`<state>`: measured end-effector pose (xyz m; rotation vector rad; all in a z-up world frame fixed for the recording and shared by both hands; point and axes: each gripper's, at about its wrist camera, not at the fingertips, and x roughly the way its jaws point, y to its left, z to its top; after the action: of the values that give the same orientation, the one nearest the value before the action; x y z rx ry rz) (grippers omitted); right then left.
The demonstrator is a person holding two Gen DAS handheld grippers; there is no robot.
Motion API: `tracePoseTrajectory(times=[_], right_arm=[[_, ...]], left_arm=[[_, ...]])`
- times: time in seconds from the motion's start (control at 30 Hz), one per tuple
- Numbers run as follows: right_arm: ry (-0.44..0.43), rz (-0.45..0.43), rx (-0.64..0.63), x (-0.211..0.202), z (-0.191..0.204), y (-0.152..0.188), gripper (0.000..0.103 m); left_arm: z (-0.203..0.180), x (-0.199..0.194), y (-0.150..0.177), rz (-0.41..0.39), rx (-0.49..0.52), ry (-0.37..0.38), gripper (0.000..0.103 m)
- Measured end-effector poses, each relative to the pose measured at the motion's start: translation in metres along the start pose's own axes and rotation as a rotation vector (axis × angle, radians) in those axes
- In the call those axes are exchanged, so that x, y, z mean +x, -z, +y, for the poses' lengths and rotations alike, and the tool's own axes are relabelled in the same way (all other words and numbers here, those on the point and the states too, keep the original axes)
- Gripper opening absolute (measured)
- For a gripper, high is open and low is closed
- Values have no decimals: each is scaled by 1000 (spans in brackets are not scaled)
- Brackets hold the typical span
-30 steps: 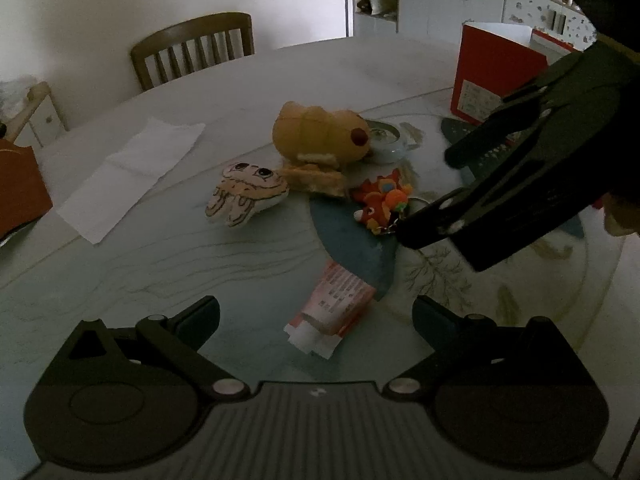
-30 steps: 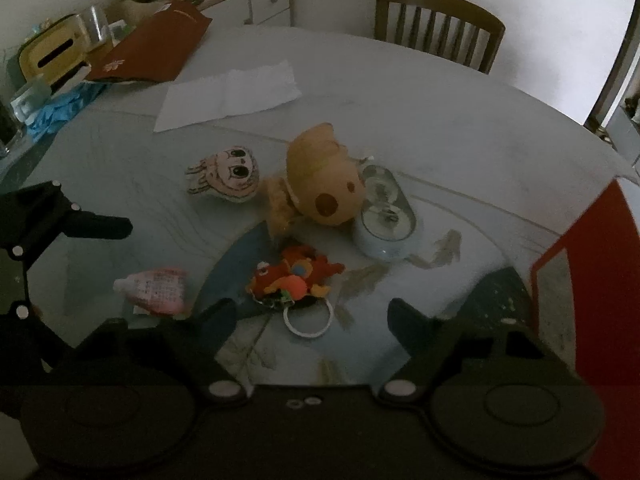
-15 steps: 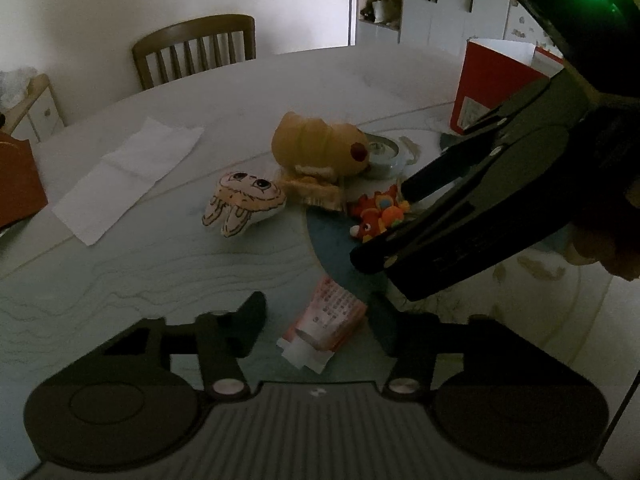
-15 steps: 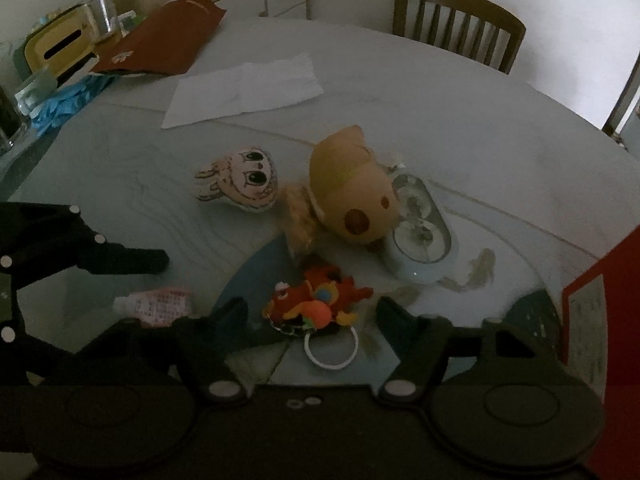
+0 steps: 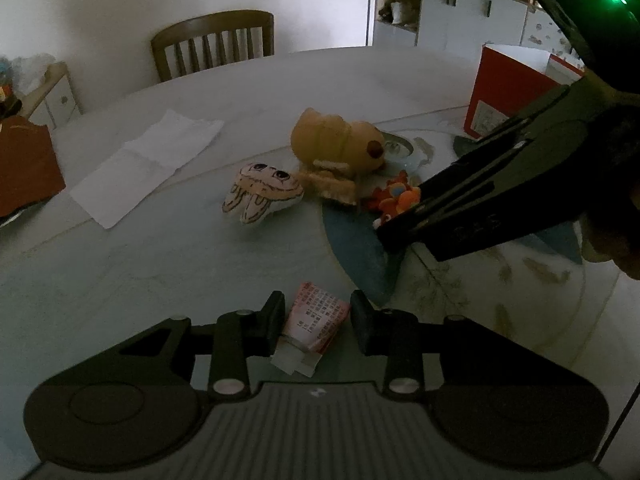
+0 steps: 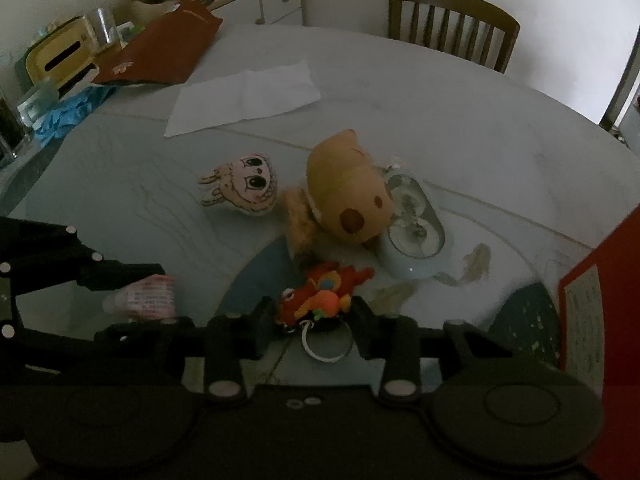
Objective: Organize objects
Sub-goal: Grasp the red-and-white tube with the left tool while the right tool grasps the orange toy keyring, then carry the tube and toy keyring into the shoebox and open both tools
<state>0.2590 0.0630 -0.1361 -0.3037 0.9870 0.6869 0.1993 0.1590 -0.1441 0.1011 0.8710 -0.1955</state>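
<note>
My left gripper [image 5: 316, 316] has its fingers on both sides of a pink and white tissue packet [image 5: 314, 322] that lies on the table; the packet also shows in the right wrist view [image 6: 146, 298]. My right gripper [image 6: 308, 318] has its fingers around a red and orange plush keychain [image 6: 320, 294] with a white ring [image 6: 326, 346]; the keychain also shows in the left wrist view [image 5: 394, 198]. Whether the pads press on either object is unclear. A tan plush dog [image 6: 344, 196] and a bunny-face plush [image 6: 244, 188] lie further back.
A pale blue oval dish [image 6: 416, 228] sits beside the dog. A white paper sheet [image 6: 244, 96] lies at the back. A red box [image 5: 516, 88] stands to the right. A wooden chair [image 6: 452, 24] is behind the round table [image 6: 460, 120]. Clutter lines the left edge.
Both grippers have narrowed from wide open. The left one has moved in around the tissue packet, the right one around the red keychain.
</note>
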Motion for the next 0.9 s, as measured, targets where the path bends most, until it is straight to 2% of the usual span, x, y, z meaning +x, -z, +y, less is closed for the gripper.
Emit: tracePoseTrajectory(times=[0.17,0.5,0.9], right_arm=[[-7,-22,28,-14,-2,7,38],[-16,-89,79,-69,-9,27,38],[-1,-203,164,-147,-32,49,38]], left_arm=[[-2,-9,-1,-7,-21,3,34],[-13,-35,-12,-18,-47,32,34],[-51,-74,-45,-64,-34,112,34]])
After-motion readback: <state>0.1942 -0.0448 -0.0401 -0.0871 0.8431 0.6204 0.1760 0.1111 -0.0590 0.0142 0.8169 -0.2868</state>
